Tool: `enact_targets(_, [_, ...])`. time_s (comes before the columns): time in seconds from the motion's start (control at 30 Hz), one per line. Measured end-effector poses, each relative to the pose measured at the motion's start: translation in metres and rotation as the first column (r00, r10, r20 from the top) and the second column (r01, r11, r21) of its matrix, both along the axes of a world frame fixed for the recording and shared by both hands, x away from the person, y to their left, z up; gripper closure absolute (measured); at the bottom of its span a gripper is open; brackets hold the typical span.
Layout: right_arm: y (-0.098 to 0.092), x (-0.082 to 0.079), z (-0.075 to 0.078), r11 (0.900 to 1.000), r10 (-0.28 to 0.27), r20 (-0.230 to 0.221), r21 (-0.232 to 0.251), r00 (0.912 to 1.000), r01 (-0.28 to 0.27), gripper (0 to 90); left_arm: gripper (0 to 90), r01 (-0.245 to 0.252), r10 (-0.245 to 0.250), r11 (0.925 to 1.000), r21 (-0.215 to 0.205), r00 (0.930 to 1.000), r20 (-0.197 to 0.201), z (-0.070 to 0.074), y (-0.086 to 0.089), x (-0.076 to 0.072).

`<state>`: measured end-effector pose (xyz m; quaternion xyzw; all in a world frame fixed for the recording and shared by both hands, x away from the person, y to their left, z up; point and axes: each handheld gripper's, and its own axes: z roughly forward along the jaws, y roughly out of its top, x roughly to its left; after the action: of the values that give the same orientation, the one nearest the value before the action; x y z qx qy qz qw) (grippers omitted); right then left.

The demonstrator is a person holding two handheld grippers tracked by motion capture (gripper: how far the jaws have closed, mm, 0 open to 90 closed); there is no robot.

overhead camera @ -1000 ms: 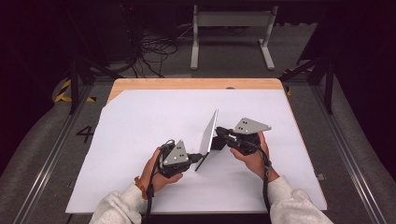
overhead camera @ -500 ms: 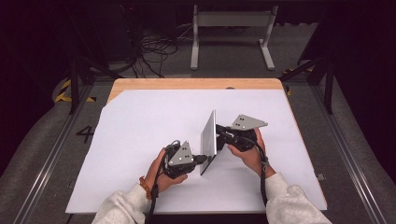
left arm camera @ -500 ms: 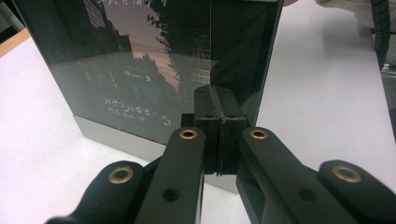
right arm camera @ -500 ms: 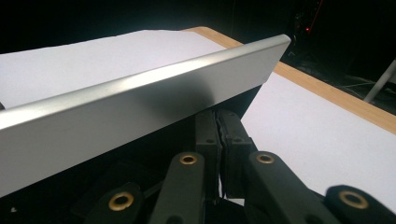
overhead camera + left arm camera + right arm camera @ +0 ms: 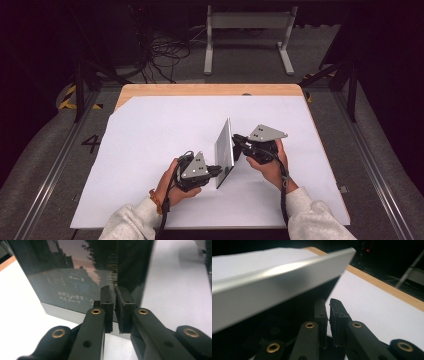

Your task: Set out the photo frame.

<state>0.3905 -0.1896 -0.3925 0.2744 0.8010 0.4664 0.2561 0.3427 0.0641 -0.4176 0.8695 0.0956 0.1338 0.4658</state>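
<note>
Between both grippers, the book (image 5: 225,151) stands steeper than before.

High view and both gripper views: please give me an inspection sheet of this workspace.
Surface: white sheet covering a wooden table, flat and bare.
Job's things: thin picture panel standing on edge, tilted; dark dusk-city print on one face, silver rim.
Clutter: nothing seen.
Grippers: left hand-held gripper shut on the panel's near lower corner; right hand-held gripper at the panel's other face, jaws almost together, grip unclear.
Cables: a cable trails along the right forearm; loose floor cables lie beyond the table.
Surroundings: dark room, grey metal stand, a painted 4 and yellow-black tape on the floor.
</note>
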Motion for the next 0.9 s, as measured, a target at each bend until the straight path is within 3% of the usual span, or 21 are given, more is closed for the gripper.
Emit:
enact_targets(0.13, [-0.015,-0.016,-0.002,1.000,-0.018,-0.011,0.020,0.9998,0.018,84.4,87.1,-0.002,0.002,0.9998,0.020,1.0000,-0.001,-0.002,0.010,-0.004])
enact_targets(0.3, [-0.025,-0.043,-0.007,1.000,-0.001,-0.018,-0.010,0.9998,0.001,80.5,86.4,-0.008,0.009,0.9988,0.048,0.9996,-0.027,-0.011,0.014,-0.008])
enact_targets(0.33, [-0.026,-0.050,-0.008,1.000,0.004,-0.020,-0.014,0.9998,-0.005,79.0,86.4,-0.001,0.003,0.9979,0.064,0.9997,-0.024,-0.013,0.013,-0.009])
enact_targets(0.53, [-0.019,-0.081,-0.012,0.997,0.082,-0.037,-0.007,0.9959,-0.083,74.5,87.3,0.008,-0.006,0.9973,0.073,0.9993,-0.036,-0.020,0.006,-0.009])
enact_targets(0.9, [-0.006,-0.093,-0.017,0.992,0.127,-0.048,-0.020,0.9907,-0.128,68.6,89.0,-0.001,0.004,0.9958,0.092,0.9996,-0.029,-0.026,-0.008,-0.004])
